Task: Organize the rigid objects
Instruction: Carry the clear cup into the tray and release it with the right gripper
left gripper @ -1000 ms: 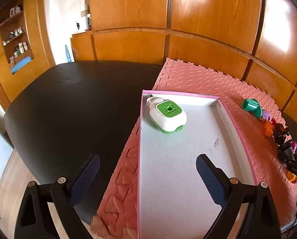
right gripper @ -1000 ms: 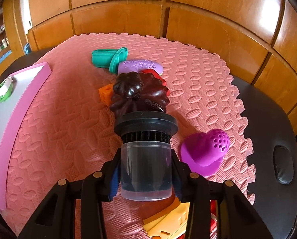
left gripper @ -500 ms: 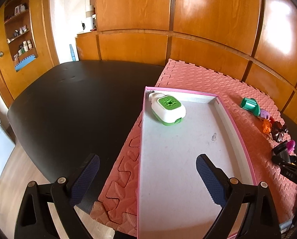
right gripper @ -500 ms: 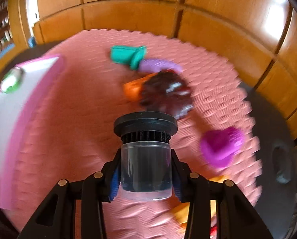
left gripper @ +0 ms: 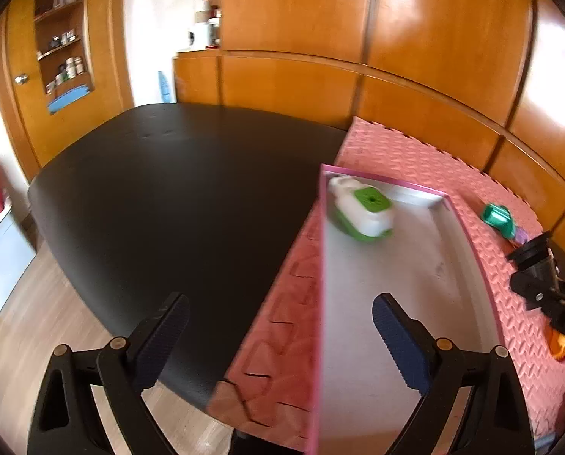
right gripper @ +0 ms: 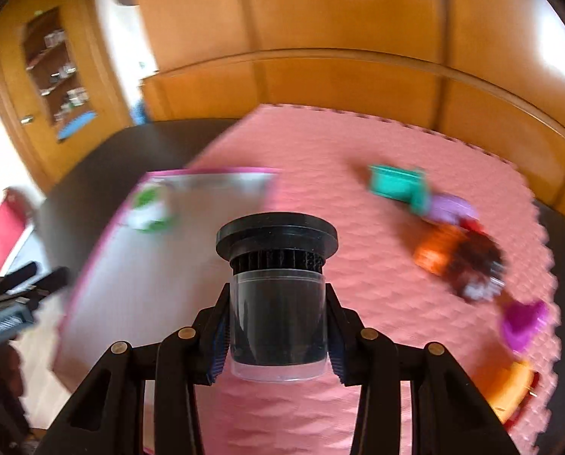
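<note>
So I'm lifting the clear plastic canister with the black ribbed flanged cap off the pink foam puzzle mat. A second ago it was sitting low in the pile, right in front of the dark brown fluted mould; now that pile is sliding off to the right of the frame and the shallow white tray with the pink rim is swinging into the left-centre, all blurry. To me that means the pick is done and I'm carrying it over to the tray, where the white and green plug-in gadget is already lying at the far end. My right tongs are clamped on the canister's clear body, pads touching both sides. My left tongs are spread wide, holding nothing, hovering over the tray's near left rim.
</note>
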The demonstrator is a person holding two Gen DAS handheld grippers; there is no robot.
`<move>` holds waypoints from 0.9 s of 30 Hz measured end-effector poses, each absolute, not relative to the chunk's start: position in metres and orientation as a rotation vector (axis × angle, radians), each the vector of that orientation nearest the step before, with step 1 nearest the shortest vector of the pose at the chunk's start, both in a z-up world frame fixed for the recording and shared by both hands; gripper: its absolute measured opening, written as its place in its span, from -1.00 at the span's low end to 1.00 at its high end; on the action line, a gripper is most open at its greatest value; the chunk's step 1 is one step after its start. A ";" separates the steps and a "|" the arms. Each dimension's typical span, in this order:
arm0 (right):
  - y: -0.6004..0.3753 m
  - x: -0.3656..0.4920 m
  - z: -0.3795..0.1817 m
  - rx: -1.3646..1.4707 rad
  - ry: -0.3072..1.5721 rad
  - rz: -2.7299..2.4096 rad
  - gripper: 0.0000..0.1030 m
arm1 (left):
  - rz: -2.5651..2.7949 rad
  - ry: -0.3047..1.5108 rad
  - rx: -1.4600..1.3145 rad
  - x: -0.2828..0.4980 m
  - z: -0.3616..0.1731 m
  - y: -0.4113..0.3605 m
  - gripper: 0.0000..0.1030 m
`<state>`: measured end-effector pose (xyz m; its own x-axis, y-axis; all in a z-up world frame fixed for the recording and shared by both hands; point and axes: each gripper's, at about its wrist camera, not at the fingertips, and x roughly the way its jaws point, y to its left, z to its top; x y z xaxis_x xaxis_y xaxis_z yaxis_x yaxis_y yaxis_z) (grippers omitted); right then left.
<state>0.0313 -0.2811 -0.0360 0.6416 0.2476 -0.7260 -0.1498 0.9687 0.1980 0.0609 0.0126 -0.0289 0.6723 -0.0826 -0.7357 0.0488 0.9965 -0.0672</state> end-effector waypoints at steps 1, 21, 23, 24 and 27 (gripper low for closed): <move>-0.264 0.038 -0.036 0.119 0.856 0.269 -0.17 | -0.065 0.830 -0.052 0.061 -0.029 0.017 0.88; -0.156 0.097 -0.076 0.185 0.987 0.455 -0.11 | -0.023 0.832 -0.100 0.064 -0.035 0.045 0.88; -0.160 0.095 -0.071 0.195 0.975 0.455 -0.09 | -0.027 0.826 -0.093 0.063 -0.033 0.043 0.88; -0.163 0.092 -0.068 0.206 0.968 0.456 -0.09 | -0.029 0.822 -0.088 0.062 -0.032 0.042 0.88; -0.171 0.086 -0.059 0.222 0.930 0.450 -0.09 | -0.040 0.816 -0.088 0.062 -0.027 0.039 0.88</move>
